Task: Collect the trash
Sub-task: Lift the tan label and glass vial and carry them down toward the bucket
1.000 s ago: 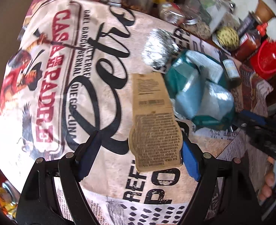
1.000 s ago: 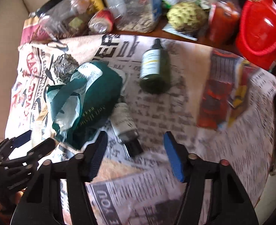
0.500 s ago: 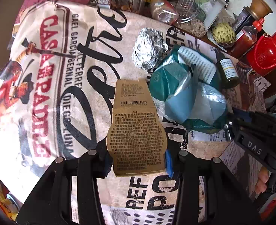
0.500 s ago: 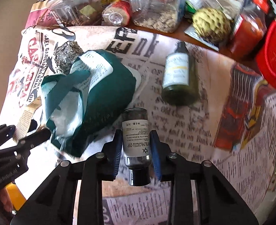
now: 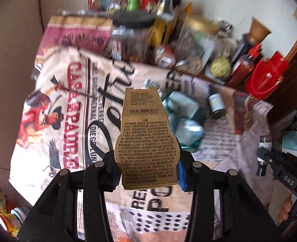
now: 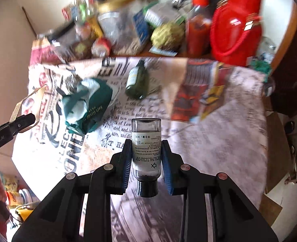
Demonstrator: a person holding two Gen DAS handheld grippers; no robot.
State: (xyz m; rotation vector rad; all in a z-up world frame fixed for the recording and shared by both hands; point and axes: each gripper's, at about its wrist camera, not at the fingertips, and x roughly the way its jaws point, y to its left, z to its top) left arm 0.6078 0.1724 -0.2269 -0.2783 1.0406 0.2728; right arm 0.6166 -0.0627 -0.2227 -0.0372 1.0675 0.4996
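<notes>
Both grippers have lifted clear of the printed tablecloth. Left gripper pinches the brown cardboard package; right gripper clamps the small clear bottle, cap toward six o'clock. At ten o'clock lies the green bag.

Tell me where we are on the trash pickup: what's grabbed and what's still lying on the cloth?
In hand: the left gripper is shut on the brown cardboard package, the right gripper on the small clear bottle, both lifted off the cloth. Left on the printed tablecloth: the crumpled green bag, the dark green bottle and a foil ball. No bin is visible.
</notes>
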